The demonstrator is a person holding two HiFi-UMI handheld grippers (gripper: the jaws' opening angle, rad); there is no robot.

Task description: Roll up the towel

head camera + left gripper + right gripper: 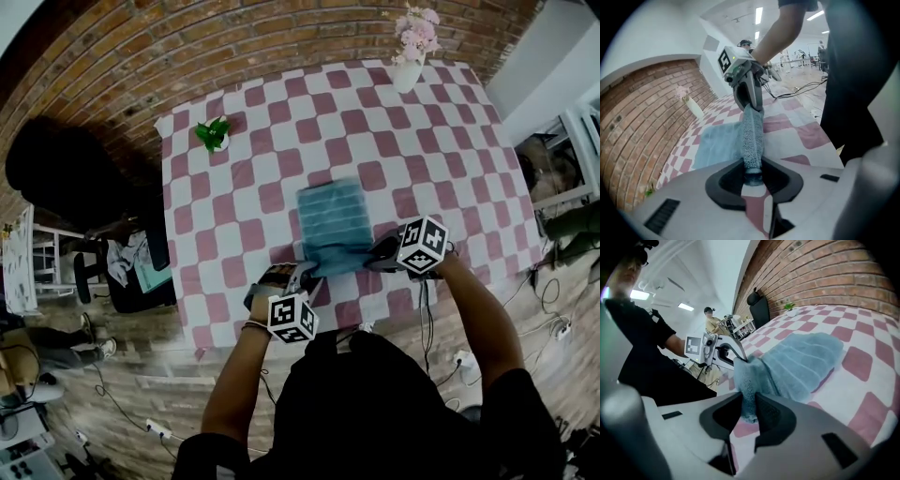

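Note:
A blue ribbed towel (335,222) lies on the pink-and-white checked tablecloth (253,150), near its front edge. The towel's near edge is turned into a thin roll (753,136) stretched between the two grippers. My left gripper (298,278) is shut on the roll's left end (753,176). My right gripper (382,254) is shut on the roll's right end (749,394), and the rest of the towel (801,364) lies flat beyond it. Each gripper appears in the other's view: the right gripper (746,86), the left gripper (723,352).
A small green plant (213,134) stands at the cloth's far left and a white vase of pink flowers (411,52) at its far right. A dark office chair (141,253) sits left of the table. Cables (553,319) run over the wooden floor.

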